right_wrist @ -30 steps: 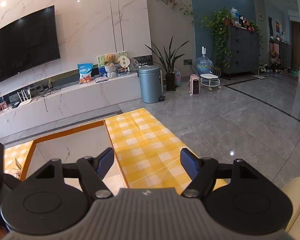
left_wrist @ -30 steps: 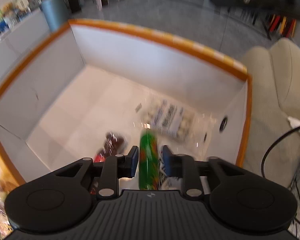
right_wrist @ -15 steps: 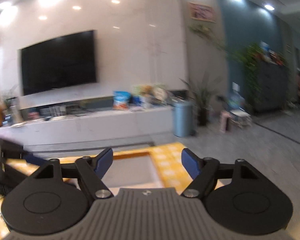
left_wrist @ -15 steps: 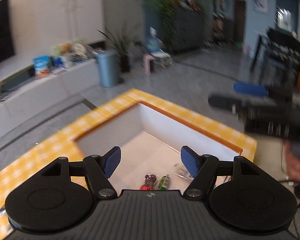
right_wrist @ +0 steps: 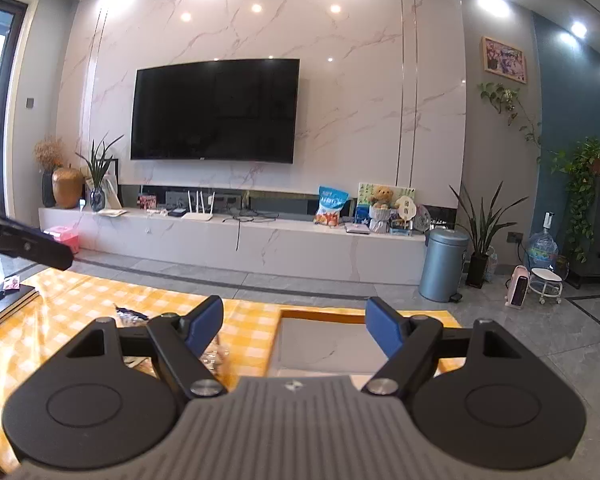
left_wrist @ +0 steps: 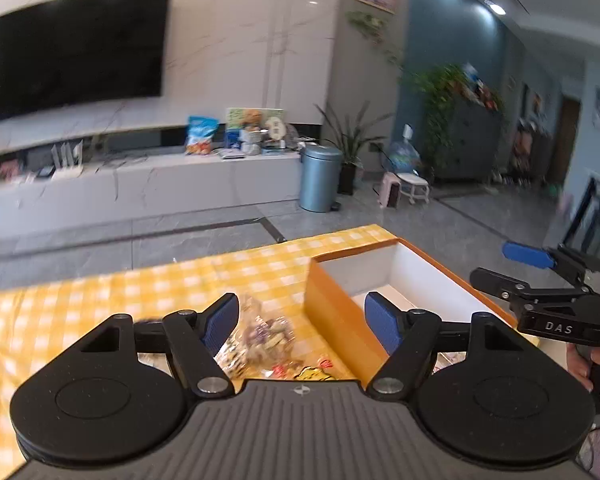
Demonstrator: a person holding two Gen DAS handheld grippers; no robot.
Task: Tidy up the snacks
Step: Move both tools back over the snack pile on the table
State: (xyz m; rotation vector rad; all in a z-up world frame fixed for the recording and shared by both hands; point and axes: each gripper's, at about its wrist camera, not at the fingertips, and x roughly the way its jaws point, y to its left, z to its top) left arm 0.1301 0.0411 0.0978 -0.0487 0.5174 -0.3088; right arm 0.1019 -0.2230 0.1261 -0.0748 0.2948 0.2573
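Note:
An orange box (left_wrist: 332, 312) with a white inside stands on the yellow checked tablecloth (left_wrist: 148, 284). Loose snack packets (left_wrist: 264, 336) lie on the cloth just left of the box. My left gripper (left_wrist: 302, 320) is open and empty above those packets and the box's left wall. My right gripper (right_wrist: 294, 326) is open and empty, held above the box (right_wrist: 320, 340); it also shows in the left wrist view (left_wrist: 540, 280) at the right, over the box. A few snack packets (right_wrist: 130, 314) show blurred left of the box in the right wrist view.
A stack of books (right_wrist: 4, 304) lies at the table's left end. Beyond the table are the grey floor, a white TV bench (right_wrist: 236, 240), a blue bin (right_wrist: 442, 264) and plants. My left gripper's arm (right_wrist: 24, 248) crosses the left edge of the right wrist view.
My left gripper let go of the green snack inside the box, opened, rose and swung left over the loose packets. My right gripper turned left, staying open.

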